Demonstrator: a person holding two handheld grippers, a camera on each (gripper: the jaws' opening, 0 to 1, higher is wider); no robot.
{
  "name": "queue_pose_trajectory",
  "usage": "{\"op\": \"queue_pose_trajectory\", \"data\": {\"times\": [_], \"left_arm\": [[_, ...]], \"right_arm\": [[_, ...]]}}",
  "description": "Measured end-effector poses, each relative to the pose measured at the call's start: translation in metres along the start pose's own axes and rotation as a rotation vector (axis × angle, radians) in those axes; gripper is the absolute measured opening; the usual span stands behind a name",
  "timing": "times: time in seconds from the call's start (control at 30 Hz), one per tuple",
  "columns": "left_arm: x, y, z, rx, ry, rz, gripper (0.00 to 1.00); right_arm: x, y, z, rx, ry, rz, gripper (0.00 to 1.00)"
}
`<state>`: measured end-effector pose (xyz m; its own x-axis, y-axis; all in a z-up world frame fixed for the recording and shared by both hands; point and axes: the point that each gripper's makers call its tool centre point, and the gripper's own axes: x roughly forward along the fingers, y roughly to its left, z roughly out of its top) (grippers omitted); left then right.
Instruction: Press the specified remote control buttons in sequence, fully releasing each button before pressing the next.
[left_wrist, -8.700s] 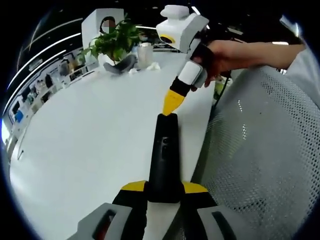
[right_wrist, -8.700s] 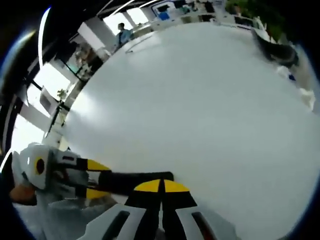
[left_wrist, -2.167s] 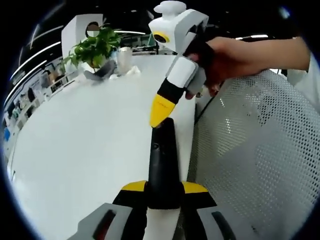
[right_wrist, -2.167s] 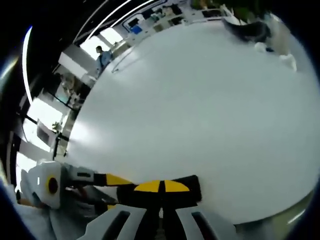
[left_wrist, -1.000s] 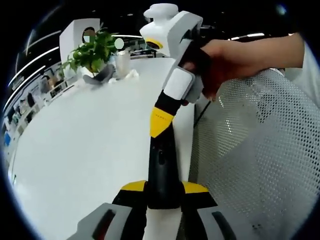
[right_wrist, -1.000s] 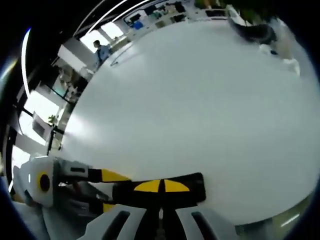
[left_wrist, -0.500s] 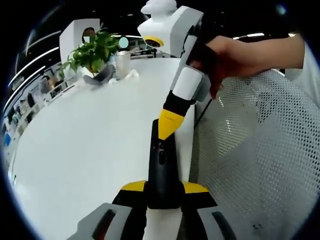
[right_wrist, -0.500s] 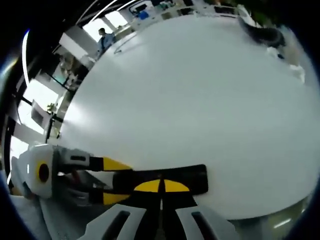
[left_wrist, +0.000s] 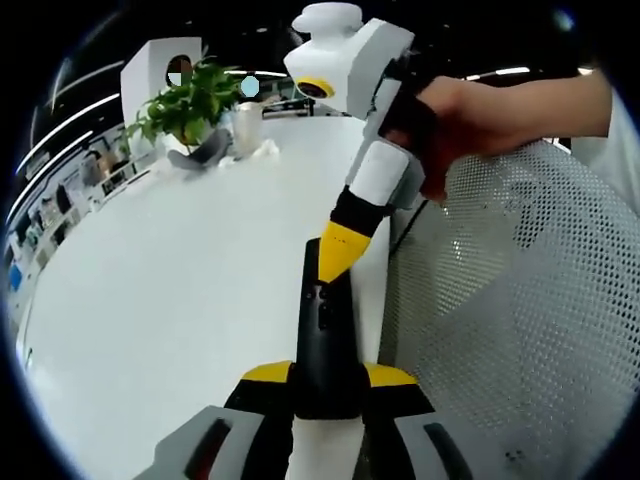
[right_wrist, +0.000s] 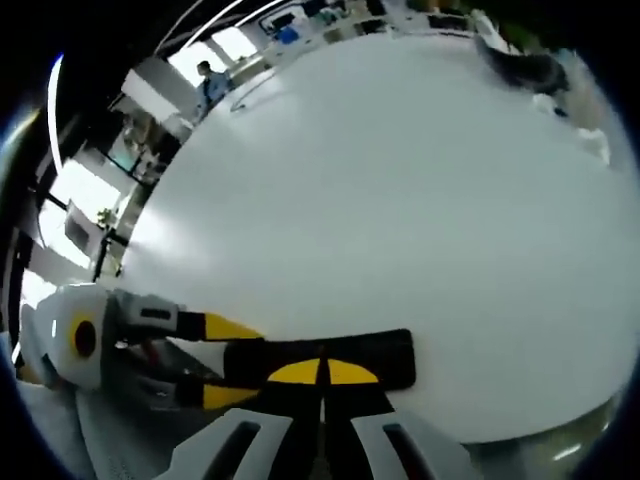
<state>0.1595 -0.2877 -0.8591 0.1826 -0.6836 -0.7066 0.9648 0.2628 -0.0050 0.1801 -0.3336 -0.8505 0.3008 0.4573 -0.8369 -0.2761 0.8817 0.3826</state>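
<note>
Left gripper (left_wrist: 326, 385): its 2 yellow-tipped jaws are clamped on the near end of the black remote control (left_wrist: 325, 330), which is held out straight ahead of them over the white table (left_wrist: 170, 290).

Left gripper, from the right gripper view (right_wrist: 215, 360): it is seen to the left of the right gripper's own jaws, with the remote gripped between its tips.

Remote control (right_wrist: 330, 358): it lies crosswise directly beyond the right gripper's jaw tips, above the table's near edge.

Right gripper (left_wrist: 342, 248): it is held by a hand (left_wrist: 455, 110) ahead of the left gripper; its 2 yellow tips are brought together into 1 point, clenched on nothing. The point is set against the far upper face of the remote; actual contact cannot be told.

Right gripper, own view (right_wrist: 322, 372): the jaws are closed side by side.

Ahead and to the left of the left gripper: a potted plant (left_wrist: 185, 98) and a white cup (left_wrist: 246, 128) stand at the table's far end.

Right of the left gripper: a mesh chair back (left_wrist: 510, 320) is seen beside the table edge.
</note>
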Motion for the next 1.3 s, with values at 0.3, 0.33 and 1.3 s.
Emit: {"op": "queue_pose_trajectory", "data": {"times": [0.3, 0.33, 1.3], "left_arm": [[0.000, 0.000, 0.000, 0.002, -0.003, -0.001, 0.25], [0.000, 0.000, 0.000, 0.002, -0.003, -0.001, 0.25], [0.001, 0.000, 0.001, 0.009, -0.006, -0.007, 0.25]], "right_arm": [[0.000, 0.001, -0.001, -0.064, -0.006, -0.016, 0.00], [0.000, 0.001, -0.001, -0.080, -0.003, -0.020, 0.00], [-0.011, -0.013, 0.000, -0.041, 0.041, -0.076, 0.00]]}}
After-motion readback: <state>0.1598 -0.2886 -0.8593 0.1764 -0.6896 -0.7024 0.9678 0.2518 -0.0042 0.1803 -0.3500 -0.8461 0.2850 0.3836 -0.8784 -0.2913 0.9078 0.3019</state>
